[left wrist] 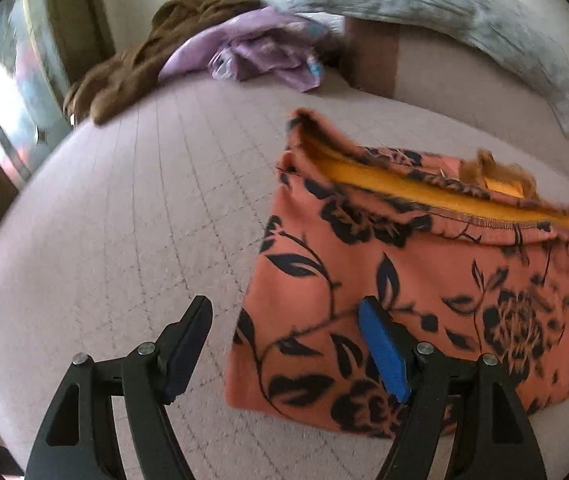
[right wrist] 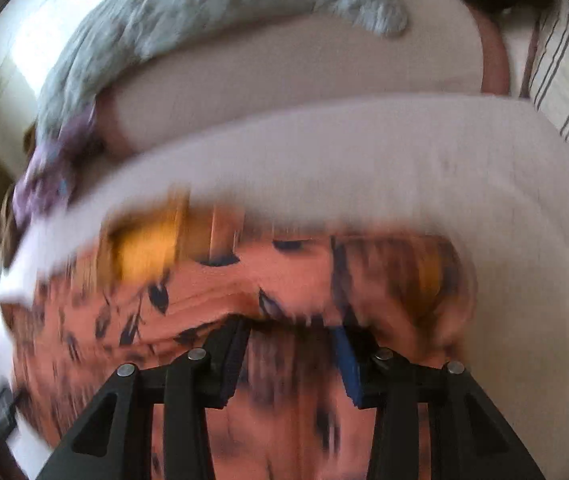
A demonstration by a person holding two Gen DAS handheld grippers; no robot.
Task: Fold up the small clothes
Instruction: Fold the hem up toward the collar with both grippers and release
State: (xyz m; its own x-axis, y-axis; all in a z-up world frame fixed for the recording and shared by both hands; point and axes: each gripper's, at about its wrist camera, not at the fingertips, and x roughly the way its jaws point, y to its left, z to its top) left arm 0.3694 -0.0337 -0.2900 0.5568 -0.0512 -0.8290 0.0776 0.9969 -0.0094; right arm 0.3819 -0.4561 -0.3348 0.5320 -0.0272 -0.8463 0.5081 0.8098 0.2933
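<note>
Quilted pale bedspread (left wrist: 124, 208), one. Orange floral garment (left wrist: 424, 288), one, lying flat right of centre. Heaped clothes at far edge: brown (left wrist: 132, 64), one; lilac (left wrist: 252, 52), one. Grey blanket (left wrist: 444, 4), one. Left gripper (left wrist: 286, 344): spread wide, empty. Right gripper (right wrist: 290, 356): parted over garment, grasp indeterminable through blur.

Floral garment (left wrist: 424, 280) on quilted bed (left wrist: 124, 220)

- Our left gripper (left wrist: 284, 344) is matte black plastic: two angled arms with triangular cut-outs, each topped by round silver screw heads.
- Its fingers differ: one carries a black pad, the other a bright blue pad (left wrist: 382, 354).
- Our right gripper (right wrist: 290, 360) has the same black arms, cut-outs and silver screws, with one dark ribbed pad and one blue pad, both blurred.
</note>
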